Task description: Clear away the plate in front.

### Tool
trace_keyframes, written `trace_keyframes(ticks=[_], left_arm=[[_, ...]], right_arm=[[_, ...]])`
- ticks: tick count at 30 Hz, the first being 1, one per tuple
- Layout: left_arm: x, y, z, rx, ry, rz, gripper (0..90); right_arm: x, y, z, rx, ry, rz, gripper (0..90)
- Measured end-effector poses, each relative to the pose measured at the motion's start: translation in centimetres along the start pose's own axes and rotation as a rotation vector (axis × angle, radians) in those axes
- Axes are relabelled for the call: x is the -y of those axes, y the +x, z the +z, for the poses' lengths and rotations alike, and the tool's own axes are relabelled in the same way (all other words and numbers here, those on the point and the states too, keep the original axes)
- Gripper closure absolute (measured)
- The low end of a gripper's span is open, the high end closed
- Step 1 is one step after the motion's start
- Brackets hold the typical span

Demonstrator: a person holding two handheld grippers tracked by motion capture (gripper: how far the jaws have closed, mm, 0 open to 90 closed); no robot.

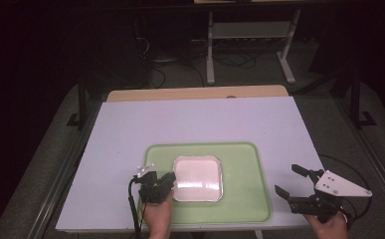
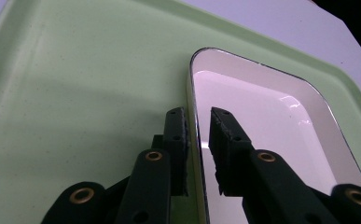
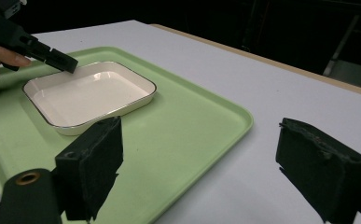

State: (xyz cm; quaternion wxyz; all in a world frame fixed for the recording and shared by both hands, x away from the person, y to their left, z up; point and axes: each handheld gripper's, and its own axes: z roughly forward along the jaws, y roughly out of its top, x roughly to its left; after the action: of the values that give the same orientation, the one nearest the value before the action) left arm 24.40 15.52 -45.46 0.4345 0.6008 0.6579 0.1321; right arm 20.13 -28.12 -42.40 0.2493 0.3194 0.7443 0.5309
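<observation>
A white rectangular dish (image 1: 198, 178) with a thin dark rim sits on a light green tray (image 1: 244, 169). My left gripper (image 1: 166, 180) is at the dish's left rim. In the left gripper view its jaws (image 2: 197, 112) straddle that rim, one outside over the tray (image 2: 75, 93) and one inside the dish (image 2: 262, 121), a narrow gap still showing. My right gripper (image 1: 286, 179) hovers off the tray's right edge, jaws wide open and empty. In the right gripper view (image 3: 200, 130) the dish (image 3: 89, 93) and the left gripper (image 3: 57, 58) lie beyond the tray (image 3: 192, 121).
The tray rests on a white table top (image 1: 200, 119) near its front edge. A wooden strip (image 1: 195, 93) runs along the far edge. Dark floor, cables and a metal stand's legs (image 1: 210, 55) lie beyond the table.
</observation>
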Motion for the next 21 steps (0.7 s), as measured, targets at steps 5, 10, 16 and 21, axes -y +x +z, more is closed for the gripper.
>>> trace_keyframes(ticks=[5,10,16,21], left_arm=[[-0.5,0.5,-0.5,0.015,-0.015,0.025,71.4],[-1.1,0.9,-1.3,0.042,-0.023,0.074,67.5],[-1.4,1.2,-2.2,0.077,-0.035,0.161,60.9],[-1.6,1.5,-2.9,0.091,-0.032,0.247,56.1]], right_arm=[[0.0,-0.1,-0.1,0.005,-0.001,0.005,13.9],[0.1,0.0,0.1,0.005,0.003,0.008,13.9],[0.1,0.1,0.1,0.009,0.004,0.006,13.9],[0.1,0.1,0.1,0.009,0.006,0.006,13.9]])
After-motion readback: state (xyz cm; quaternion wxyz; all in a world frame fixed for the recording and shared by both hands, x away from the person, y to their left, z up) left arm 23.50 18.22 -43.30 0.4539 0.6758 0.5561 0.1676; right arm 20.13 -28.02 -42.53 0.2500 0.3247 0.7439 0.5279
